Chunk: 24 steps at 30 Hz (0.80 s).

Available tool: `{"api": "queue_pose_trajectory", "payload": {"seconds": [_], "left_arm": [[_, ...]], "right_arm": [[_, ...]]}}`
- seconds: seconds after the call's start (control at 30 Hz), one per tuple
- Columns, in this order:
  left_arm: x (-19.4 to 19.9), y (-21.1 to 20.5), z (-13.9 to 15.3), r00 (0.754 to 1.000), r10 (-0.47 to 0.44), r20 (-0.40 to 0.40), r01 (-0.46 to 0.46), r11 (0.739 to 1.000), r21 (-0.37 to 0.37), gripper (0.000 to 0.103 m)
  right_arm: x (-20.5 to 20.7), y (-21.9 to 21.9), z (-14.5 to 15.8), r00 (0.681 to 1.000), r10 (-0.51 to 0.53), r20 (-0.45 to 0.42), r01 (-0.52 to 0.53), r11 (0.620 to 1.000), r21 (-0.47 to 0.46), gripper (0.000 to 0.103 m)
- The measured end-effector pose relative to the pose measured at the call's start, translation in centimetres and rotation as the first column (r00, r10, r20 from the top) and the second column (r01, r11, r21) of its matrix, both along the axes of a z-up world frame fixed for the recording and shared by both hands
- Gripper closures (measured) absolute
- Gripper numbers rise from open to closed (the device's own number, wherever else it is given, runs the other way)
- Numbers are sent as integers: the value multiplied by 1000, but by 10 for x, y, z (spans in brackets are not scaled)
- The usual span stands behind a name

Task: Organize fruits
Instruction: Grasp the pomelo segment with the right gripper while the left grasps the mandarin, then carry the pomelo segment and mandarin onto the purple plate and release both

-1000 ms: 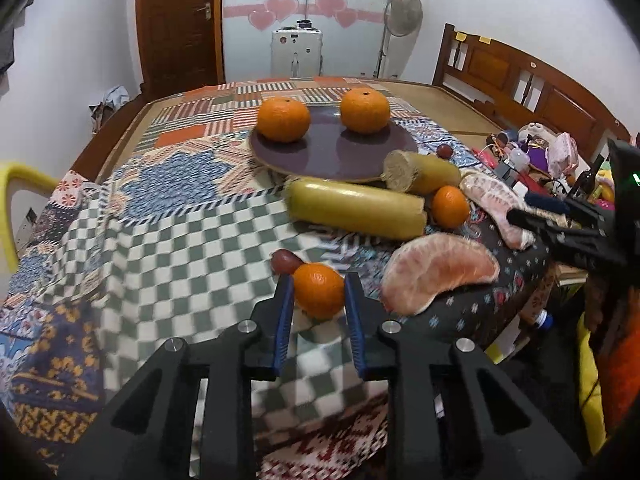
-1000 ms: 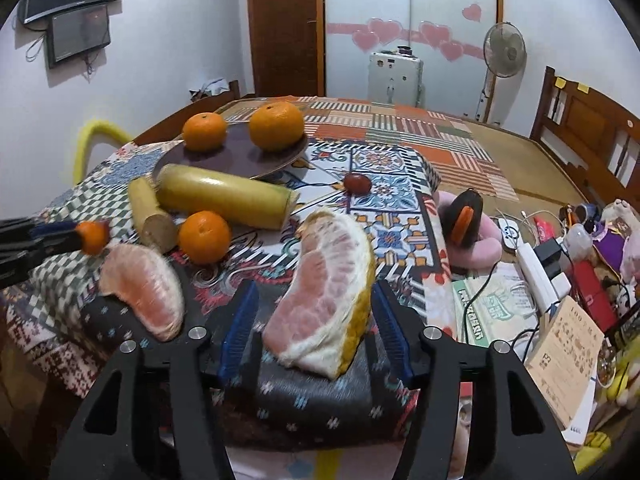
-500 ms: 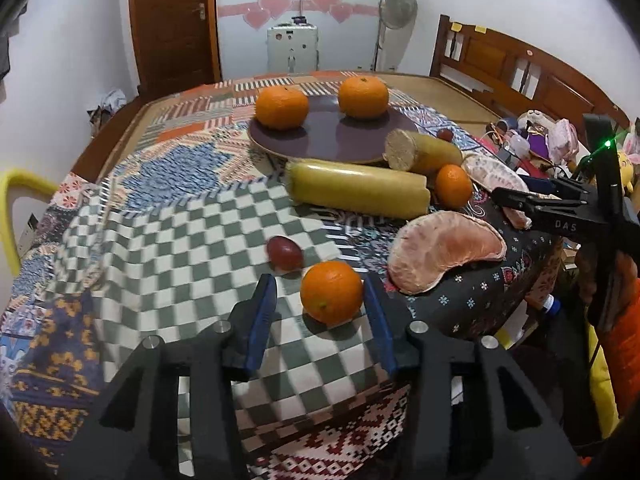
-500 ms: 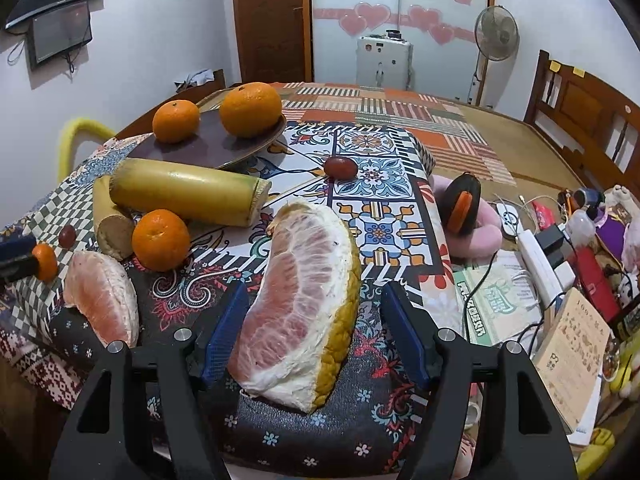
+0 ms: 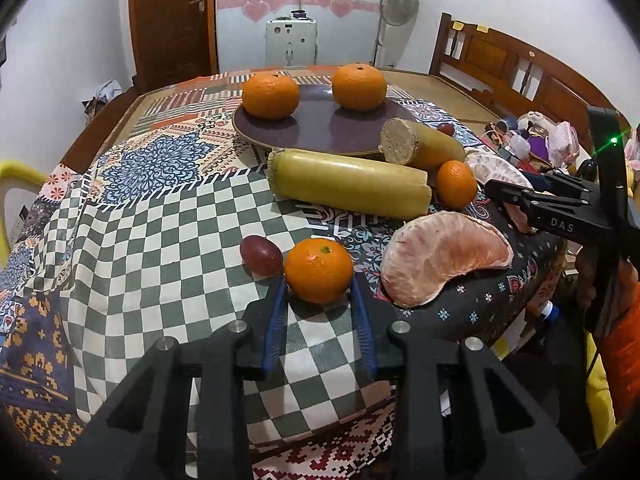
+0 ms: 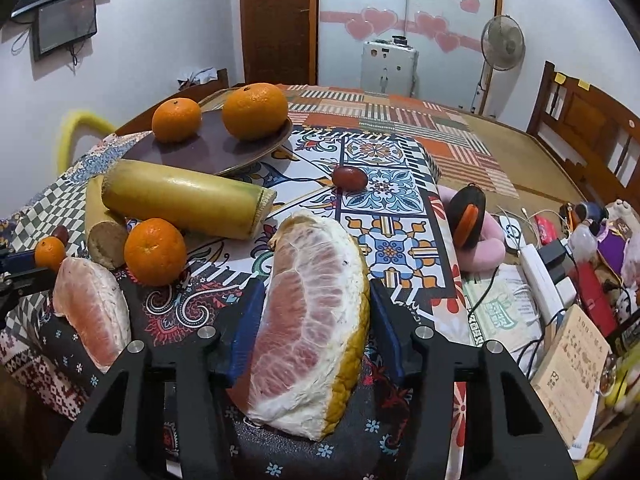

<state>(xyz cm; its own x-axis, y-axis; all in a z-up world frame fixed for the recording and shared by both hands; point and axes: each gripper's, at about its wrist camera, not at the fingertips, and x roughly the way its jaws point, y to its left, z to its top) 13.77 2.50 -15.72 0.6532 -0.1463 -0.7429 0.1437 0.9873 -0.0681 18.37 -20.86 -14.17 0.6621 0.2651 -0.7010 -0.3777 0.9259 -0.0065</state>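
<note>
My left gripper (image 5: 319, 296) is open, its blue pads on either side of a small orange (image 5: 319, 270) that rests on the checked cloth beside a red grape (image 5: 261, 255). My right gripper (image 6: 314, 312) has its pads against both sides of a pomelo wedge with yellow rind (image 6: 314, 308). A purple plate (image 5: 320, 128) at the back holds two oranges (image 5: 271, 95) (image 5: 359, 86). Two yellow-green cane pieces (image 5: 348, 184) (image 5: 420, 142), another orange (image 5: 455, 183) and a peeled pomelo segment (image 5: 444, 254) lie between.
A second red grape (image 6: 349, 177) lies on the tiled cloth. A pink neck pillow with a black item (image 6: 476, 236), cables, a power strip (image 6: 540, 280) and papers crowd the right side. A yellow chair (image 5: 16, 184) stands at the left table edge.
The left gripper let go of the small orange, opened wide, then narrowed around it again. The right gripper opened around the pomelo wedge, then closed in until its pads touch it.
</note>
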Motion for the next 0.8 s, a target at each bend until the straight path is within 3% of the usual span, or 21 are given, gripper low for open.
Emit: {"api": "queue_pose_trajectory", "payload": {"seconds": [0.43, 0.8], "left_arm": [[-1, 7, 51, 989, 31, 141, -30, 999, -10, 71], [29, 11, 83, 975, 52, 216, -50, 999, -17, 71]], "right_arm": [[-5, 3, 40, 996, 15, 84, -20, 998, 57, 56], [6, 23, 76, 981, 52, 188, -71, 993, 98, 56]]}}
